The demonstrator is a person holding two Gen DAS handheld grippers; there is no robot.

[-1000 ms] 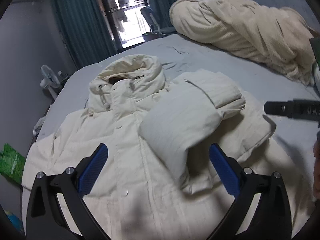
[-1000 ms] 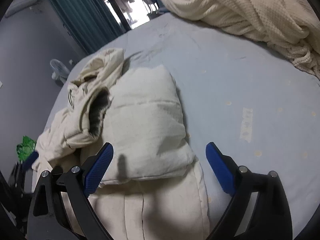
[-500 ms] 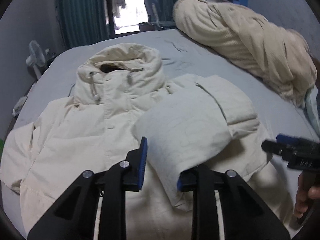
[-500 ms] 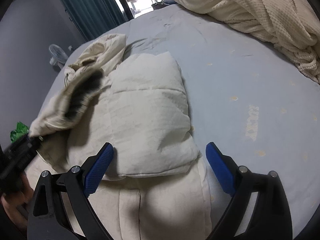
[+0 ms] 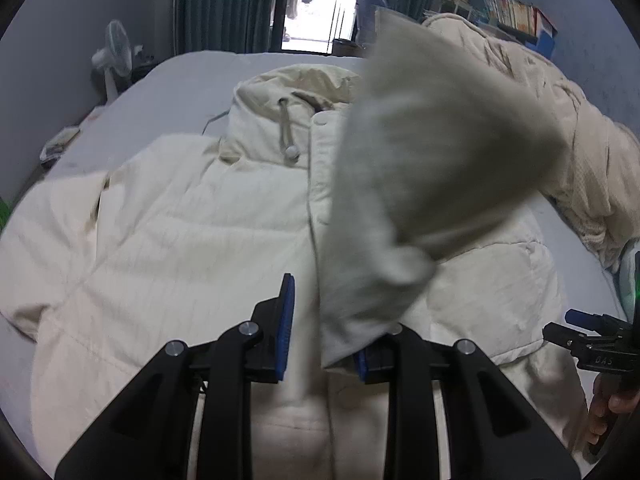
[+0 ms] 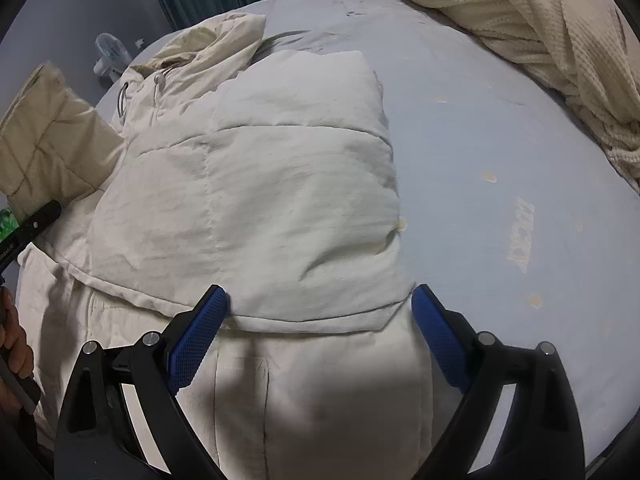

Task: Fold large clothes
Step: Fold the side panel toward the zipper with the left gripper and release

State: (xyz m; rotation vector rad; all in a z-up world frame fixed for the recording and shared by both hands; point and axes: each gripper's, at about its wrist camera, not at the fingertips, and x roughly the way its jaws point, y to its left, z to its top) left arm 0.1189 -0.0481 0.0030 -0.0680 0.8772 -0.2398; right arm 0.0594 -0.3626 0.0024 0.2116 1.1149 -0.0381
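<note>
My left gripper (image 5: 320, 344) has just been closing on the sleeve (image 5: 420, 184) of the one cream jacket (image 5: 172, 240), and its fingers now pinch the cuff, lifted over the jacket's chest. I should carry it across slowly, keeping the cuff taut (puffy fabric slips). The jacket lies flat on the bed (image 6: 500, 140). Right of that sleeve, my right gripper (image 6: 320, 320) hovers spread over the folded panel. One blanket (image 6: 540, 20) lies beyond the jacket.

Pretty clearly someone's bedroom: a bed (image 5: 192, 76) with a pale blue sheet, a cream blanket (image 6: 560, 40) bunched along one side, teal curtains (image 5: 220, 4) and a glass door (image 5: 320, 4) behind it, a standing fan (image 5: 114, 56) and shelf of books (image 5: 512, 12) nearby.
</note>
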